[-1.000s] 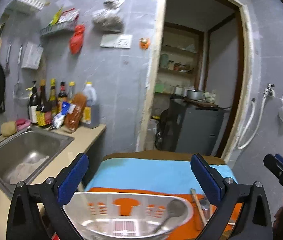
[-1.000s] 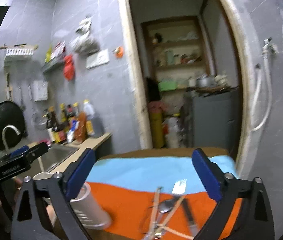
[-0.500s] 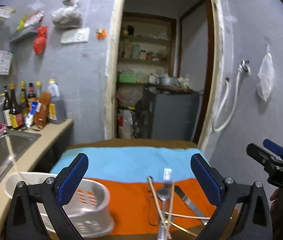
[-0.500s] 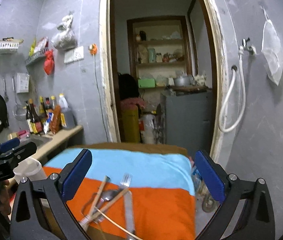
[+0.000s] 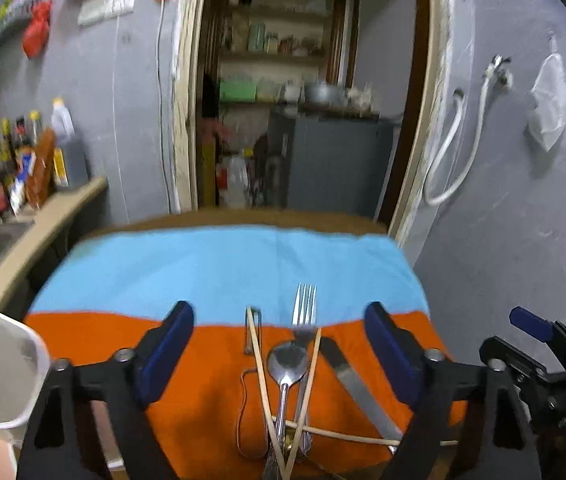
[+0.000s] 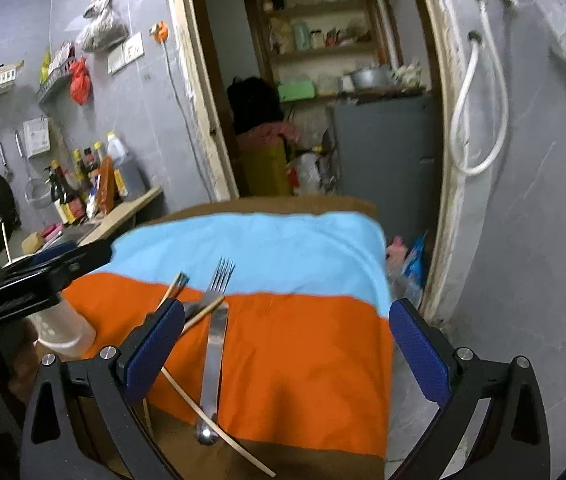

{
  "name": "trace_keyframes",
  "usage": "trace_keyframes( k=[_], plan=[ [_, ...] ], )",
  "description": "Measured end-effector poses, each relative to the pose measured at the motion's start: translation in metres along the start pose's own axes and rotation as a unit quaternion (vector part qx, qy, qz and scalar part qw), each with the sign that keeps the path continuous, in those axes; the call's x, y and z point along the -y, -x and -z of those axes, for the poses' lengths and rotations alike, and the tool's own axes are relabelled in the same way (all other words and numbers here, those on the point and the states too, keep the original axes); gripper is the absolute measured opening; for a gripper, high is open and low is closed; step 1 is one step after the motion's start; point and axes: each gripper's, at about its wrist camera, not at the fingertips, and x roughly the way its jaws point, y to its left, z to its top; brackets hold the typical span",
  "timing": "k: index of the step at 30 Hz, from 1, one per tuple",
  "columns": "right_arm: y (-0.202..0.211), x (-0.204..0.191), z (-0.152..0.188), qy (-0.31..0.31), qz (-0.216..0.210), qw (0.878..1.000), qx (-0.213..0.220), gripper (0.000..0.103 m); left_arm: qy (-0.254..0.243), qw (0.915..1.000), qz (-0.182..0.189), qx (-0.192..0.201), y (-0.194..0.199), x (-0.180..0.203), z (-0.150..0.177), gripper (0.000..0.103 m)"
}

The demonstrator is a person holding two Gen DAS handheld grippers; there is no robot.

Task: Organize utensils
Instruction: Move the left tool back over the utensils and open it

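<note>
Right wrist: bare orange cloth (image 6: 307, 344) right of knife (image 6: 214, 356), to table edge.

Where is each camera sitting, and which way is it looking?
Left wrist: on the left gripper, looking forward and down at the spoon; the right gripper shows too.
Right wrist: on the right gripper, looking forward and down at the knife.
Both share the fork and the orange cloth.
</note>
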Motion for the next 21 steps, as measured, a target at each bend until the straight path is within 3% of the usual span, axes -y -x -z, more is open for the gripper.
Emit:
trace_keyframes(
  k=[4,7,9,14,21],
  plan=[
    [-0.023,0.001,0.007,0.001,-0.019,1.0,-0.018,0.086,0.022,0.9975,0.01,-0.066,-0.033,-0.01,0.008,0.043],
    [-0.039,-0.001,0.01,0.003,-0.032,0.999,-0.036,0.079,0.038,0.9936,0.008,-0.106,-0.052,-0.018,0.015,0.027],
    [-0.051,-0.003,0.012,0.005,-0.045,0.998,-0.051,0.066,0.046,0.9906,0.008,-0.129,-0.059,-0.021,0.02,0.022],
    [-0.072,-0.014,0.018,0.013,-0.075,0.993,-0.086,0.052,0.045,0.9857,0.011,-0.162,-0.062,-0.022,0.03,0.014],
    [-0.09,-0.032,0.028,0.034,-0.104,0.986,-0.128,0.045,0.056,0.9812,0.024,-0.183,-0.06,-0.023,0.034,0.009]
  ],
)
